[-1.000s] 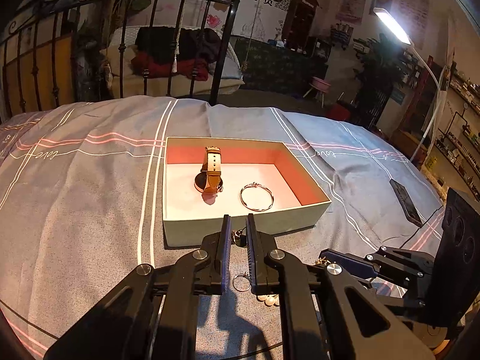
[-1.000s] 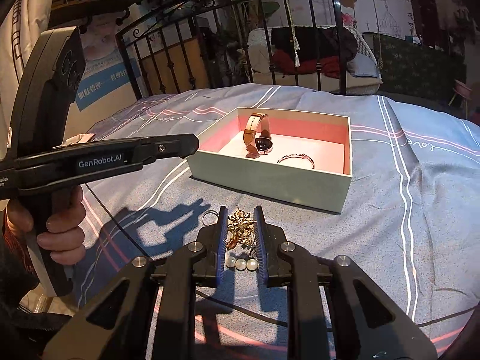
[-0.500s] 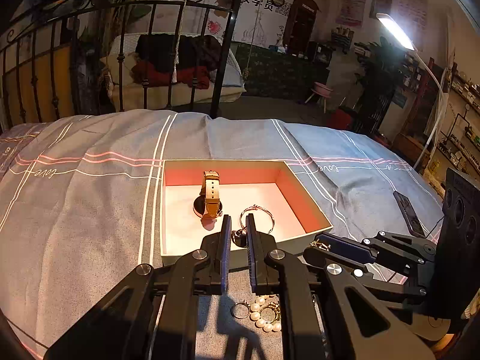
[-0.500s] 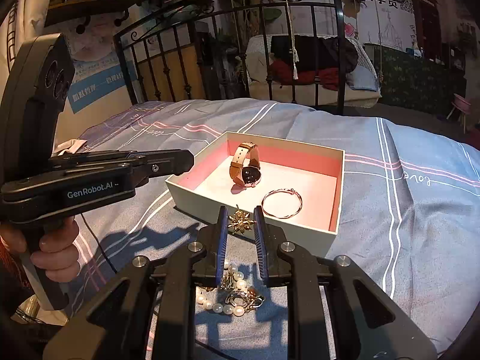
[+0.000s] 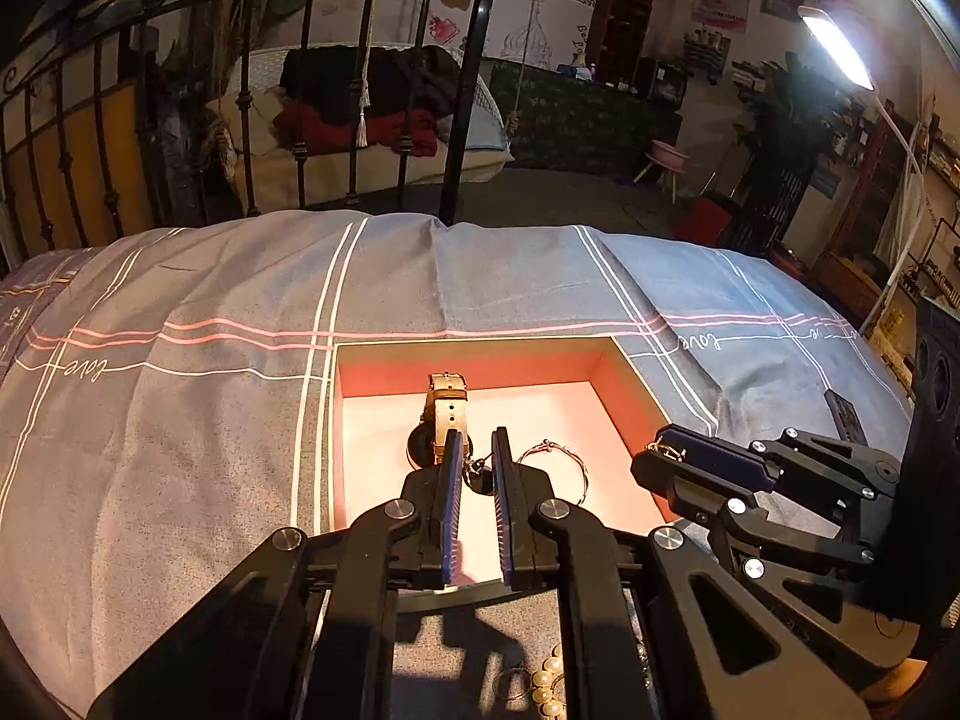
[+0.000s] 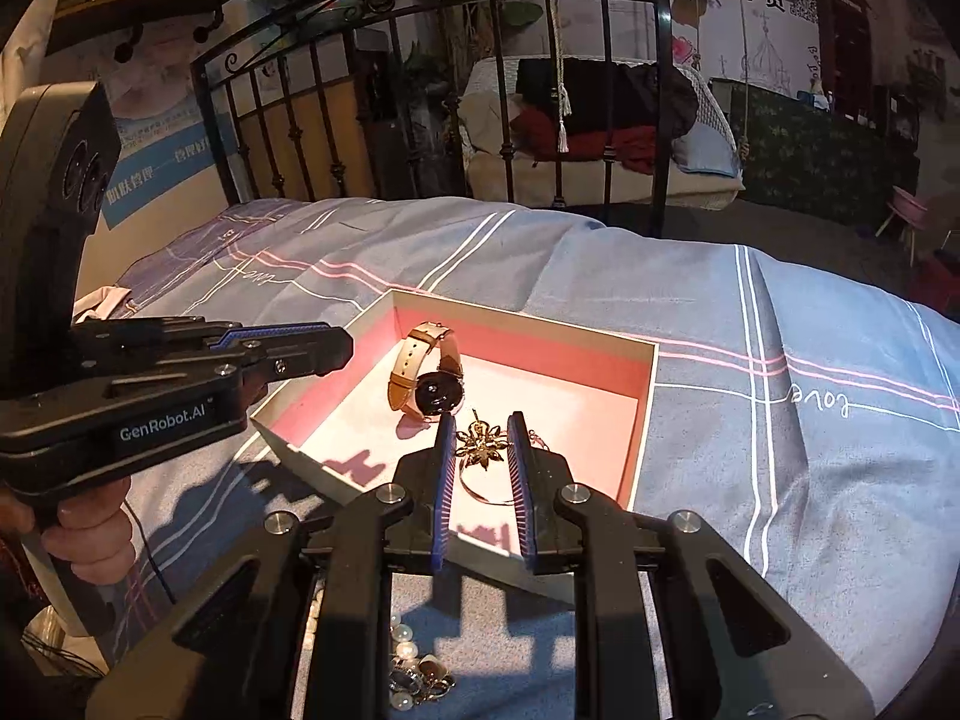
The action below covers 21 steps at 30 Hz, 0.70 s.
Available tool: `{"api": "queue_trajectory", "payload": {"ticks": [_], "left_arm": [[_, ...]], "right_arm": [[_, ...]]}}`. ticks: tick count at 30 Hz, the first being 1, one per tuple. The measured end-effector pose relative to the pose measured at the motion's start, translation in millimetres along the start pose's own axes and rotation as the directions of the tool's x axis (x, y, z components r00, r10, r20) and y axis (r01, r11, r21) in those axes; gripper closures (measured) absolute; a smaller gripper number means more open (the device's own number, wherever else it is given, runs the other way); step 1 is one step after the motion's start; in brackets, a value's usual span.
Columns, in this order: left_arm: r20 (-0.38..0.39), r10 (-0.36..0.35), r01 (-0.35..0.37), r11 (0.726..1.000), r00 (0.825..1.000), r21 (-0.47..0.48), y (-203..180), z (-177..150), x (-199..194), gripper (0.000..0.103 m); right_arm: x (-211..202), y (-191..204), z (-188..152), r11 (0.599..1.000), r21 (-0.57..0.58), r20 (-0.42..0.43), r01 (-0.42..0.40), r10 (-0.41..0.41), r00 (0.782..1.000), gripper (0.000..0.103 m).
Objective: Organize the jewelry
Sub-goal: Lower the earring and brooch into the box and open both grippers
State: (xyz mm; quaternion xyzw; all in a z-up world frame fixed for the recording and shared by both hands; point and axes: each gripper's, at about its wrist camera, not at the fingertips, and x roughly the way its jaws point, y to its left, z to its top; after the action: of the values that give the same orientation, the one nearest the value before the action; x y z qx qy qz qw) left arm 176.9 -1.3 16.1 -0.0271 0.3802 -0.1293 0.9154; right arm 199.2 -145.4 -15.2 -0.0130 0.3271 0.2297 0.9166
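Observation:
An open box with a pink-red lining lies on the grey bedspread. It holds a tan-strap watch and a thin bangle. My left gripper hangs over the box's near part, shut on a small dark jewelry piece. My right gripper is shut on a gold flower brooch, above the bangle and near the watch. In the right wrist view the left gripper reaches over the box's left wall. A pile of pearls and rings lies on the bedspread below the grippers.
A dark phone lies on the bedspread right of the box. A black iron bed rail stands behind the bed, and a lit floor lamp at the right. A person's hand grips the left tool's handle.
Both grippers have moved forward from the pile of jewelry to over the box, each carrying its piece. The pile now lies behind the fingertips.

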Motion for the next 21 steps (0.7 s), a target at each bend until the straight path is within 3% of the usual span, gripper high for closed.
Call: {"api": "queue_trajectory", "payload": {"ticks": [5,21], "left_arm": [[-0.084,0.008,-0.008,1.000,0.996,0.005,-3,2,23,0.094],[-0.225,0.059,-0.055,0.998,0.973,0.022,3,5,74,0.094]], "right_arm": [[22,-1,10,1.000,-0.010,-0.063,0.007,-0.008,0.998,0.085],[63,-4,8,0.999,-0.038,-0.204,0.031,-0.039,0.978,0.085]]}}
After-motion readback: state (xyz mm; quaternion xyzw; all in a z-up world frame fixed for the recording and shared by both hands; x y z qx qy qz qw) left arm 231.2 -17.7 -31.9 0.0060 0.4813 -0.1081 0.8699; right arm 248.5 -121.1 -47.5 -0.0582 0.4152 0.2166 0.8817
